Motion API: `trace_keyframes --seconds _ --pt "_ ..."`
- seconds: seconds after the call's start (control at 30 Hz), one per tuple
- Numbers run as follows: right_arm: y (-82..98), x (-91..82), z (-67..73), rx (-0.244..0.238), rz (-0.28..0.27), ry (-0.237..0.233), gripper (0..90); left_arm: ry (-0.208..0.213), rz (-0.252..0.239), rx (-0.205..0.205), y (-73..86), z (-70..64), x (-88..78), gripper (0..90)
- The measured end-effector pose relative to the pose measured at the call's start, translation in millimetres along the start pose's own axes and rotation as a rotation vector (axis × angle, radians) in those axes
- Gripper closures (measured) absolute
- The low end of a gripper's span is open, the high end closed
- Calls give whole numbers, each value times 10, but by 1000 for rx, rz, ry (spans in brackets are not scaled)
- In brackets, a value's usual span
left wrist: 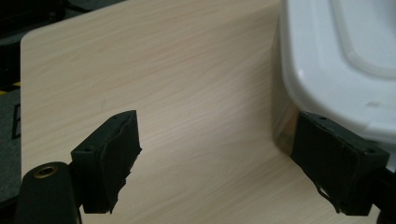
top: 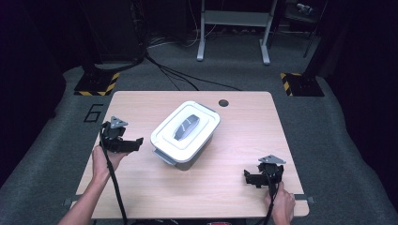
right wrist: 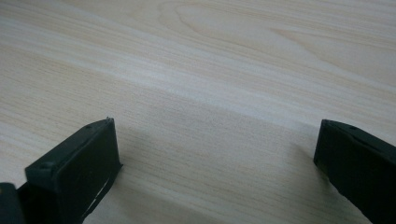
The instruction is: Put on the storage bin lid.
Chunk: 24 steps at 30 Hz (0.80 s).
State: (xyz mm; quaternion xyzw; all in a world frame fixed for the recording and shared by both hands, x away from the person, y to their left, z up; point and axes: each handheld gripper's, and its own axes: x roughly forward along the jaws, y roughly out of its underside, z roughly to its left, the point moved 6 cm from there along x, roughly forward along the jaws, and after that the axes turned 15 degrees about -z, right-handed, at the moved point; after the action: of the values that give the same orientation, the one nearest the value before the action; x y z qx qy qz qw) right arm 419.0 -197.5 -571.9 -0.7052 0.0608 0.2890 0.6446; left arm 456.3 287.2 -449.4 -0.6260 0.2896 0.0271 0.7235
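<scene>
A white lidded plastic box with a grey handle on its lid sits near the middle of the wooden table. My left gripper hovers just left of the box, jaws open and empty; in the left gripper view the box rises at the right, beside my right-hand pad, and bare wood lies between the pads at the left gripper. My right gripper rests low near the table's front right, open, with only wood grain between its jaws at the right gripper.
A round cable hole lies near the table's far edge. Grey carpet surrounds the table, with cables and a metal stand's legs beyond it. Yellow-black striped floor plates sit at both far corners.
</scene>
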Motion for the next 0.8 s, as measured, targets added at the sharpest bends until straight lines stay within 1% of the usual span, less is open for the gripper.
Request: trace_keyframes --seconds 0.03,0.07,0.13,0.17,0.2,0.27,0.33,0.37,0.4,0.43,0.47,0.5,0.53,0.57,0.6,0.63,0.67,0.7,0.73,0.8 --pt "0 0 0 0 1 0 0 -4 15 1 73 27 2 155" --pt "0 -1 -1 -1 0 0 0 -12 11 -10 144 41 17 153" --pt "0 -1 0 0 1 0 0 -26 24 -13 286 66 42 152" --pt "0 0 0 0 0 0 0 -37 19 -18 355 76 55 152" --pt "0 -1 0 0 0 0 0 -34 38 -27 430 87 62 152" --pt "0 0 0 0 0 0 0 -48 49 -38 590 102 106 147" --pt "0 0 0 0 0 0 0 -48 79 -47 758 117 143 146" --pt "0 0 0 0 0 0 0 -58 84 -48 838 118 167 142" --pt "0 -1 0 0 1 0 0 -50 96 -47 911 123 181 141" --pt "0 0 0 0 1 0 0 -57 97 -58 977 121 199 141" --pt "0 0 0 0 1 0 0 -57 103 -53 1035 123 208 138" --pt "0 -1 -1 0 1 0 0 -59 98 -59 1086 115 225 135" --pt "0 0 -1 -1 1 0 0 -57 100 -58 1132 114 234 132" --pt "0 0 0 0 0 0 0 -64 104 -51 1173 116 236 123" --pt "0 0 -1 0 0 0 0 -53 92 -67 1205 110 244 113" --pt "0 0 -1 0 1 0 0 -50 71 -83 1220 111 248 101" --pt "0 0 -1 0 1 0 0 -66 59 -89 1229 109 252 85" --pt "0 0 0 0 1 0 0 -67 47 -87 1233 112 260 69" --pt "0 0 0 0 0 0 0 -57 47 -85 1242 114 259 54" --pt "0 0 -1 -1 0 0 0 -52 22 -79 1256 116 267 27"
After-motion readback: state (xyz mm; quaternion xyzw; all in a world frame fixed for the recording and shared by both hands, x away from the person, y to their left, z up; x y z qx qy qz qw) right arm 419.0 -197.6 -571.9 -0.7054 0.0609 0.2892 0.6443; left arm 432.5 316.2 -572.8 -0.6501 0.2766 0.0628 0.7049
